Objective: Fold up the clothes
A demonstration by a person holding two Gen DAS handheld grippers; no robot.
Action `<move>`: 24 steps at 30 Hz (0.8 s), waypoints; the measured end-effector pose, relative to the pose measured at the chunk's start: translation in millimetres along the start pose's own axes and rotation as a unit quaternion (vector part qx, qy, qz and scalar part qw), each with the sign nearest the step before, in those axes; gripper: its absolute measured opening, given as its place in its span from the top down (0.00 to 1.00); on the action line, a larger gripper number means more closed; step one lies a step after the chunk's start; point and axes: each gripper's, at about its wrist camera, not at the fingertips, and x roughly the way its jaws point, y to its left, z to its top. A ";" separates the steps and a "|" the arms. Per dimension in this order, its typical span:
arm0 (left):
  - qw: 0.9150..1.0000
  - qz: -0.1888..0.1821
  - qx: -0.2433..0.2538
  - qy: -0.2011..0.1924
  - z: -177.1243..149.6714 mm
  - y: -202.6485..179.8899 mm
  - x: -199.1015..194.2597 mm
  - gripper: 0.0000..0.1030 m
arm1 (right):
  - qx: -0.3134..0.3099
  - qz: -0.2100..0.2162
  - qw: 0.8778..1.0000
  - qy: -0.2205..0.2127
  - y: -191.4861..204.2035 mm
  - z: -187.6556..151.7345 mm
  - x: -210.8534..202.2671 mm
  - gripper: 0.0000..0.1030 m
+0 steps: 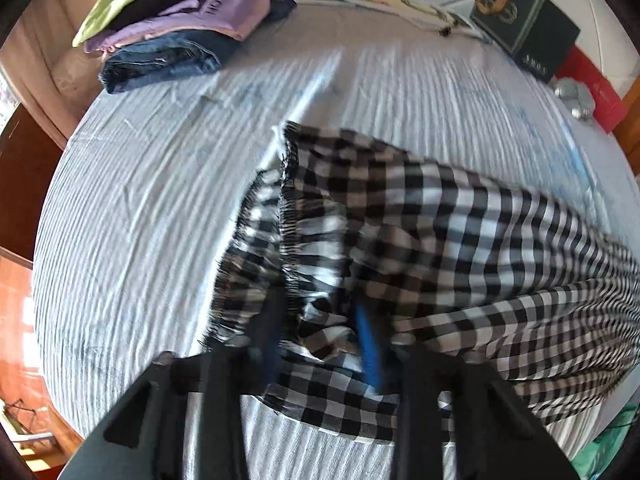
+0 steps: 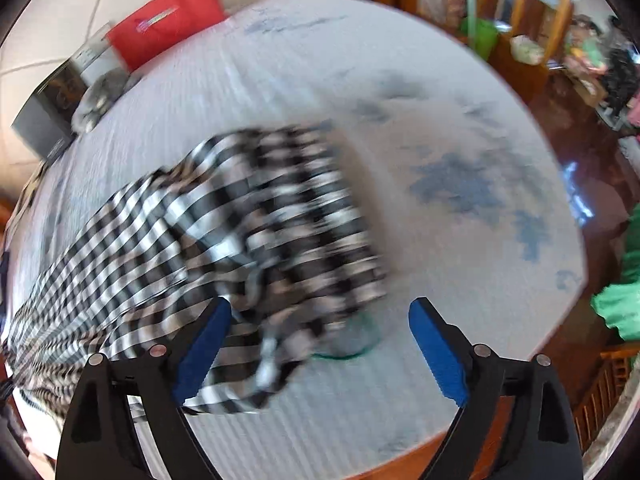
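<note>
1. The checked garment [image 1: 420,216] lies bunched on the striped bedsheet [image 1: 140,200], straight ahead of my left tongs [image 1: 320,332] and off to the left of my right tongs [image 2: 320,344]; it stretches between the two views, so I judge it is being drawn out flat for a fold.
2. My left tongs have cloth gathered between and over the blue pads [image 1: 370,344]. I think they are pinching its frayed end, but fabric and blur hide the closure, so I cannot tell for sure.
3. My right tongs are released, jaws spread wide with nothing between them. The left pad [image 2: 204,352] sits over the garment's edge, well placed to catch a corner.
4. Far ahead of the left tongs, a stack of folded clothes [image 1: 184,20] sits at the sheet's edge, probably where this piece goes when finished.
5. A dark box [image 1: 528,28] and a red item [image 2: 168,20] sit at the far margin, clear of the folding area.
</note>
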 end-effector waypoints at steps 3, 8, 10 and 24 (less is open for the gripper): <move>1.000 0.008 0.002 -0.009 -3.4 1.1 -6.0 0.76 | -0.028 -0.021 0.999 0.023 11.9 -2.9 7.7 0.69; 0.999 0.012 -0.013 -0.036 -7.1 13.3 -24.4 0.65 | 0.027 -0.007 1.000 0.007 -9.9 -6.8 -4.3 0.47; 0.999 0.014 -0.019 -0.047 -8.5 18.1 -31.7 0.48 | 0.062 0.005 0.998 -0.024 -22.1 -11.9 -17.0 0.31; 0.996 0.008 -0.081 -0.023 -19.8 36.9 2.6 0.34 | 0.102 0.044 0.993 -0.035 -18.8 -32.2 3.7 0.06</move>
